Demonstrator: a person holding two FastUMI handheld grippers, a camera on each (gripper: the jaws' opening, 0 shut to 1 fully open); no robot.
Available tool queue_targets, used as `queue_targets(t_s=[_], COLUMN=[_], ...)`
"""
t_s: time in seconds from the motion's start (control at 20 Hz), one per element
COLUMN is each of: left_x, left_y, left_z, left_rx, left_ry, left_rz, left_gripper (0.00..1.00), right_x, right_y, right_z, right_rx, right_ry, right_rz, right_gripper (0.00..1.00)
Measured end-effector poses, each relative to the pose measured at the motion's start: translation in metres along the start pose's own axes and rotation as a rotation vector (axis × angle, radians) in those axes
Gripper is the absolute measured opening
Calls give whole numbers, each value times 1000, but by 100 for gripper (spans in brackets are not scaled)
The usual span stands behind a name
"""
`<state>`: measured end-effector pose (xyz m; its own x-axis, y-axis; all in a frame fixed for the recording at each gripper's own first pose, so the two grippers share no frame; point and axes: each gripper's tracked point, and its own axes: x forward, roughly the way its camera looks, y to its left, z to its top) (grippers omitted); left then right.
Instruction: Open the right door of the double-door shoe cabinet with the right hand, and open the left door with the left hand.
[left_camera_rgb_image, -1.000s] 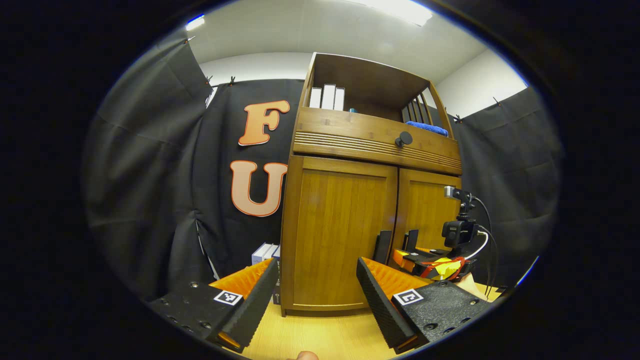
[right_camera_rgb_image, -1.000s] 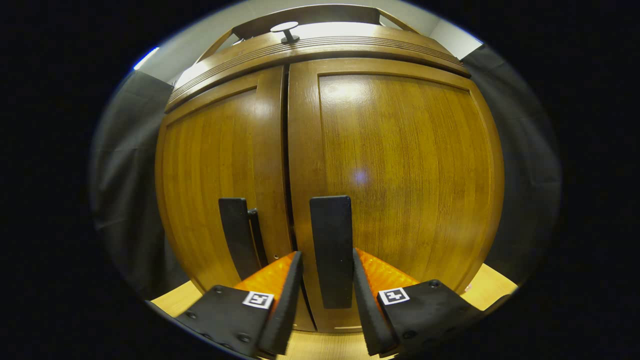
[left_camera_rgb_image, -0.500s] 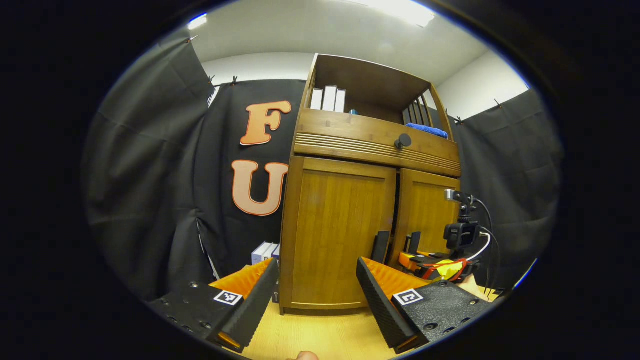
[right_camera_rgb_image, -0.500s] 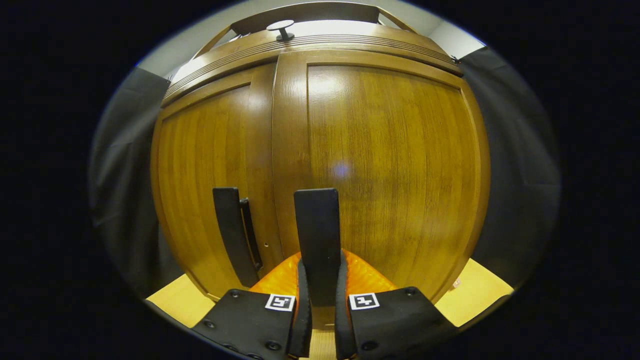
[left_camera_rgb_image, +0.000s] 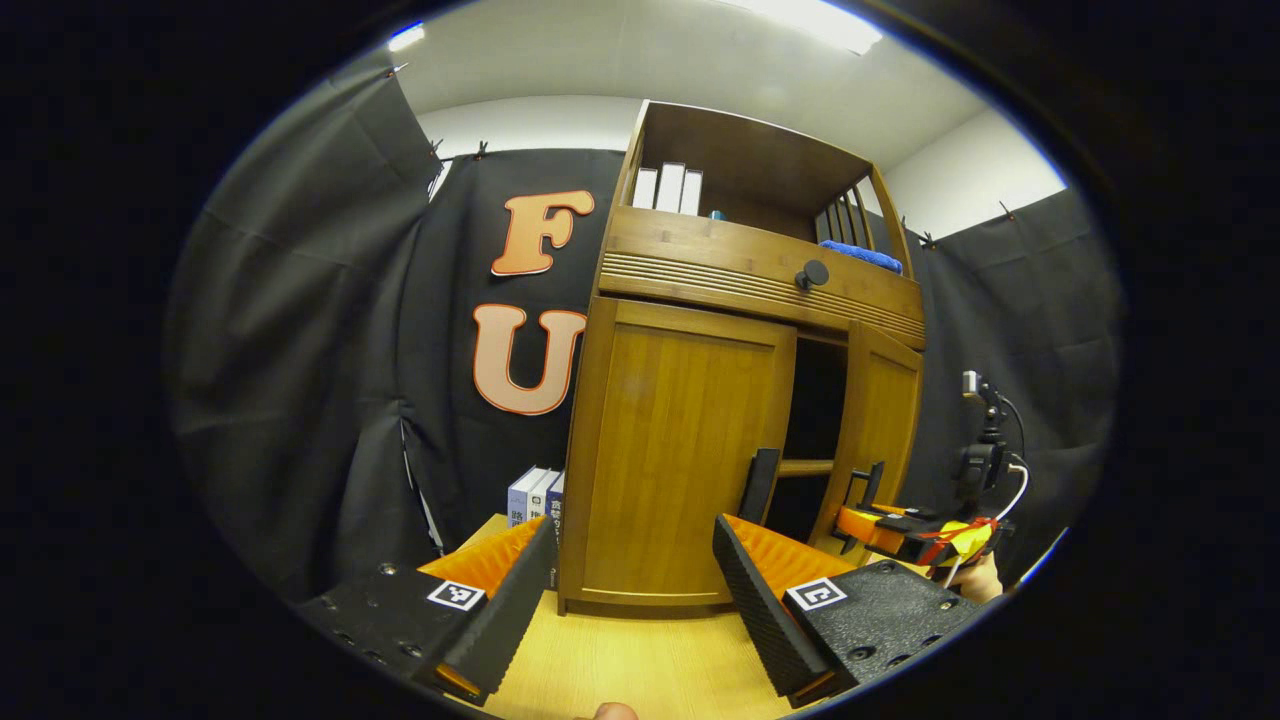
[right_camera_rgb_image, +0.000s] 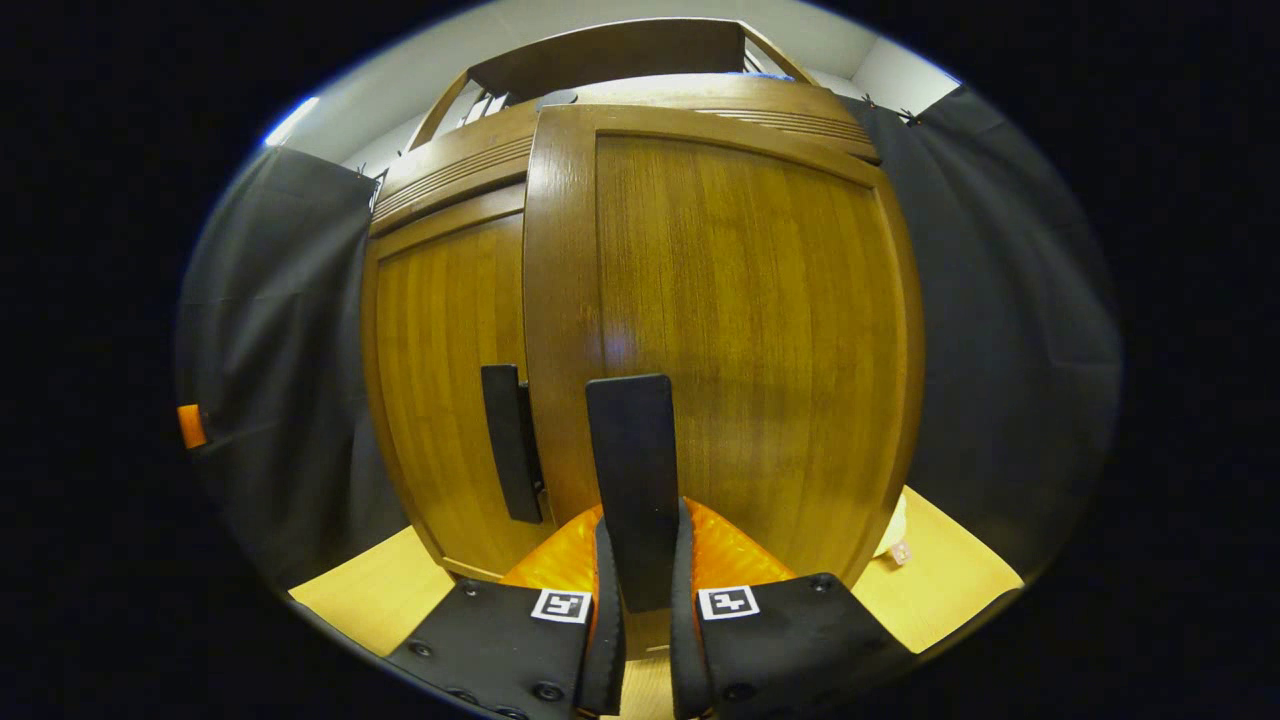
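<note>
The right tool (right_camera_rgb_image: 640, 600), clamped on the flat black right-door handle (right_camera_rgb_image: 628, 470), has swung the wooden cabinet's right door (left_camera_rgb_image: 880, 430) ajar, while the wide-open left tool (left_camera_rgb_image: 630, 600) waits short of the left door (left_camera_rgb_image: 670, 450).

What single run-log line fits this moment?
right tool: shut on right door handle | right door: partly open | left tool: open | left door: closed

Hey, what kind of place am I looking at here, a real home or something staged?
Likely a staged recording booth, not a home: black cloth walls hang around a lone wooden shoe cabinet standing on a light wooden surface, under a plain white ceiling.
</note>
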<state>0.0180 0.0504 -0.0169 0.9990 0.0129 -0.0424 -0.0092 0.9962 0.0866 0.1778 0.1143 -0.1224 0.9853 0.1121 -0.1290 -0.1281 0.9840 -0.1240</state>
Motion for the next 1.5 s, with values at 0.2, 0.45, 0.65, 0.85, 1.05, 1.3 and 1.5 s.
queue_targets(t_s=[0.2, 0.45, 0.65, 0.85, 1.05, 1.3, 1.5], left_x=[-12, -22, -26, -26, -24, -19, -13], left_y=[-12, -28, -43, -58, -72, -85, -93], left_z=[7, 7, 6, 2, -1, -4, -7], left_rx=[6, 8, -2, -5, -10, -13, -18], left_ry=[-21, -18, -13, -1, 7, 12, 11], left_rz=[-3, -8, -18, -32, -43, -48, -49], left_gripper=[95, 92, 92, 92, 95, 95, 95], right_x=[-26, -49, -72, -92, -108, -120, -125], right_y=[-12, -29, -46, -66, -88, -109, -128], right_z=[-2, 0, 1, 2, 3, 2, -1], right_rx=[7, 10, 17, 7, 28, 33, 49], right_ry=[-8, -13, -19, -25, -22, -20, -13], right_rz=[13, 14, -1, -35, -55, -73, -96], right_gripper=[22, 25, 25, 29, 21, 29, 20])
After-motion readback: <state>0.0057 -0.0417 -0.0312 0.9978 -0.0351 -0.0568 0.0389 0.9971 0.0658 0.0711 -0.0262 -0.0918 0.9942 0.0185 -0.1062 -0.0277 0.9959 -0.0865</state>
